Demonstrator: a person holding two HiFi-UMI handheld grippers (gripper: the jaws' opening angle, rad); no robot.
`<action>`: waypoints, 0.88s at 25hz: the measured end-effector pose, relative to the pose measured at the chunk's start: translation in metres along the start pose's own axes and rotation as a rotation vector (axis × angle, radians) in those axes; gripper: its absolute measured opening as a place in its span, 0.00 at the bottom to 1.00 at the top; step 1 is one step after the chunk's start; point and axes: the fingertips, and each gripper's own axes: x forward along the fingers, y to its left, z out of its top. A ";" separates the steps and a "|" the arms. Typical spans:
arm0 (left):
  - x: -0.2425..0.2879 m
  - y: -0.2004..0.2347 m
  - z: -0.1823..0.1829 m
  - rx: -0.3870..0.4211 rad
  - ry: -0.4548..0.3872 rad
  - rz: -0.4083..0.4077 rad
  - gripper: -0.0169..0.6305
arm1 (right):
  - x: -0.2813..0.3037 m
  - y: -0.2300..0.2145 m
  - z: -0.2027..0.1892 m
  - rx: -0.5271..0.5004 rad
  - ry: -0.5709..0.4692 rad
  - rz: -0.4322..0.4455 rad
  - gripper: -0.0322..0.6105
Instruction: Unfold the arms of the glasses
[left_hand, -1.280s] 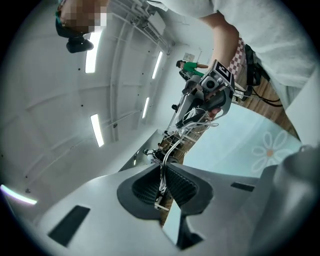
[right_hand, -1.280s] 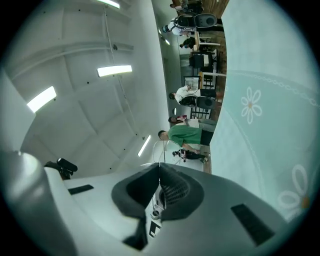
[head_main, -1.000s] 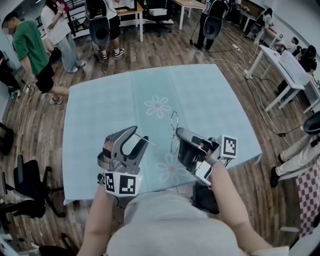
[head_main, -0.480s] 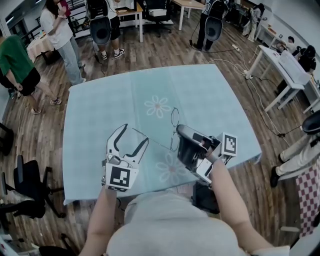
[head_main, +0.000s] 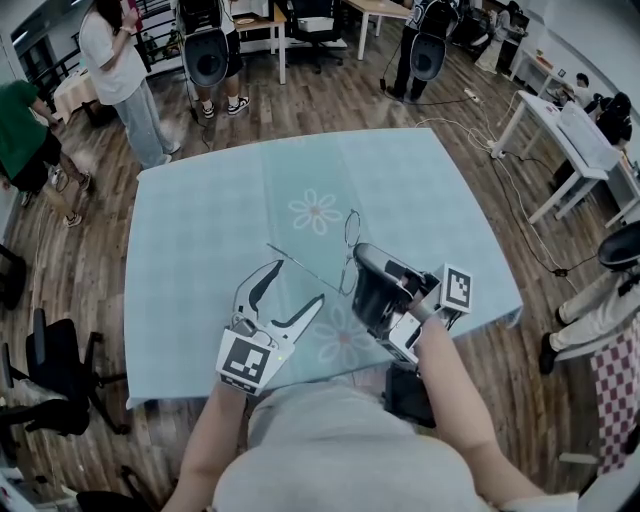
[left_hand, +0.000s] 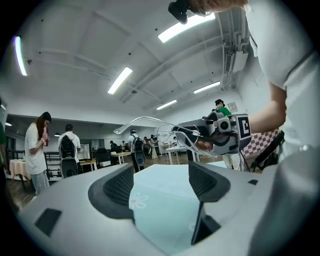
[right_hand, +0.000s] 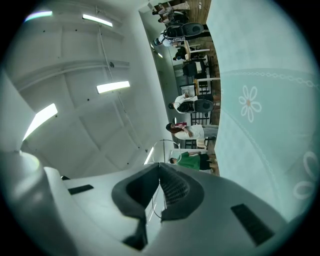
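Item 1, the table (head_main: 200, 230): covered in a pale blue cloth with a white flower print (head_main: 316, 213) near its middle.

Item 2, the glasses (head_main: 303, 267): thin wire frame, held in the air over the near half of the table, closer to the near edge than the far one. I see them standing on end, one lens above the other. One arm (left_hand: 145, 118) is swung out and reaches toward the table's left edge, with its tip free.

Item 3, my right gripper (head_main: 362, 262): clamped tight on the glasses at the frame, with the wire pinched between its pads (right_hand: 172, 187).

Item 4, my left gripper (head_main: 297, 282): its jaws have just been opening and now stand wide apart. I find nothing between them, only cloth showing in the gap. It sits near the table's near edge, just beside the outstretched arm and apart from it.

Item 5, surroundings: people (head_main: 120, 70) stand on the wooden floor (head_main: 330, 90) beyond the far edge.
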 end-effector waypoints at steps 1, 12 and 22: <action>0.000 -0.002 0.002 -0.021 -0.014 -0.001 0.55 | 0.000 0.000 0.001 0.005 -0.008 0.002 0.06; 0.009 -0.027 0.015 -0.120 -0.092 -0.036 0.52 | 0.006 0.002 0.007 0.020 -0.078 0.023 0.06; 0.008 -0.027 0.022 -0.144 -0.142 0.019 0.16 | 0.004 0.000 0.006 0.033 -0.087 0.020 0.06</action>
